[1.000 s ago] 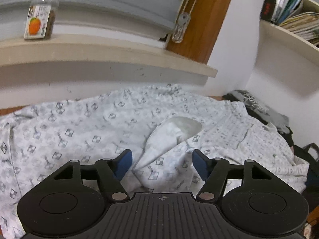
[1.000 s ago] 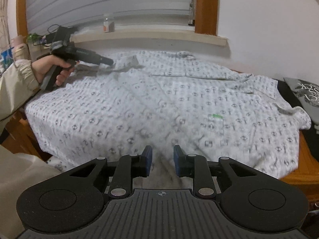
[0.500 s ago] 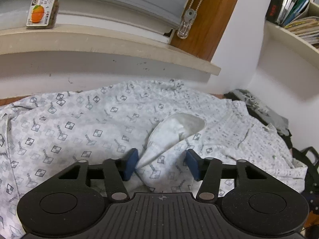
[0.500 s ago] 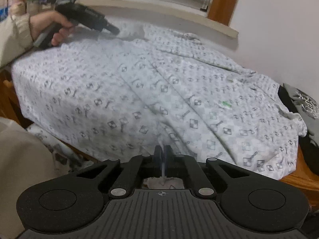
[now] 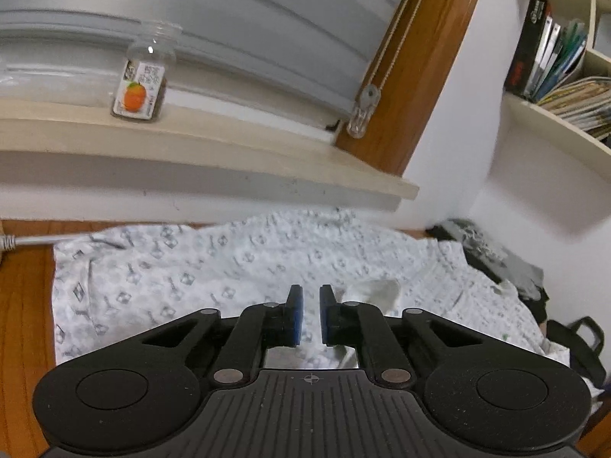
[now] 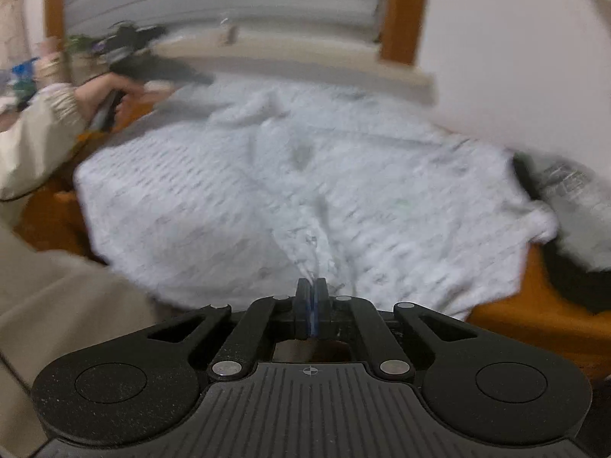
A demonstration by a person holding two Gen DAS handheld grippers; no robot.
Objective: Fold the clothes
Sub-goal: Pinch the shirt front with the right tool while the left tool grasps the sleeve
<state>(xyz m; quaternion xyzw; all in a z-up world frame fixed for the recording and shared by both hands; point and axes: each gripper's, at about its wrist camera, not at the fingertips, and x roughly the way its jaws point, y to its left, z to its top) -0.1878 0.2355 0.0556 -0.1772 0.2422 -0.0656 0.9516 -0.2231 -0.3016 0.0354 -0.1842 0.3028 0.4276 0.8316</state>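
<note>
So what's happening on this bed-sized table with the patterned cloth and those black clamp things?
A person is folding a white patterned shirt spread over a wooden table, holding a two-finger tool in each hand. The right gripper is shut on a pinch of the shirt's near edge, which rises in a ridge to it. The left gripper is at the far side by the windowsill, its jaws closing with cloth between them. A plastic jar stands on the sill.

The clear bottle (image 5: 144, 80) on the window sill (image 5: 198, 145) carries a label with a picture of an orange and rows of small print, too blurred to read. Red lettering on a black binder (image 5: 525, 47) on the shelf is likewise illegible.
</note>
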